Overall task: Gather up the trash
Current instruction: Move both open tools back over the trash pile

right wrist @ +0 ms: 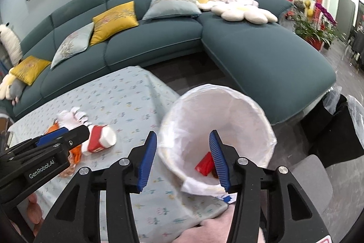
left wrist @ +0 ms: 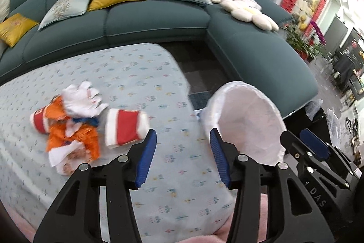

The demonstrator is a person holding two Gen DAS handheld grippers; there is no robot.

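Observation:
A pile of trash lies on the table's light blue patterned cloth (left wrist: 141,74): a red and white paper cup (left wrist: 124,128), orange wrappers (left wrist: 75,138), crumpled white tissue (left wrist: 79,98) and a second red and white cup (left wrist: 39,121). My left gripper (left wrist: 183,156) is open and empty, just right of the near cup. A bin with a white liner (left wrist: 248,122) stands at the table's right edge. My right gripper (right wrist: 183,157) is open and empty over the bin's rim (right wrist: 218,120); a red wrapper (right wrist: 204,166) lies inside. The near cup (right wrist: 99,139) shows left of it.
A teal corner sofa (left wrist: 159,17) with yellow and grey cushions, flower pillows and a red plush toy curves behind the table. Dark floor (left wrist: 200,65) lies between table and sofa. Plants (right wrist: 316,31) stand at the right. A black box (right wrist: 327,129) sits by the sofa's end.

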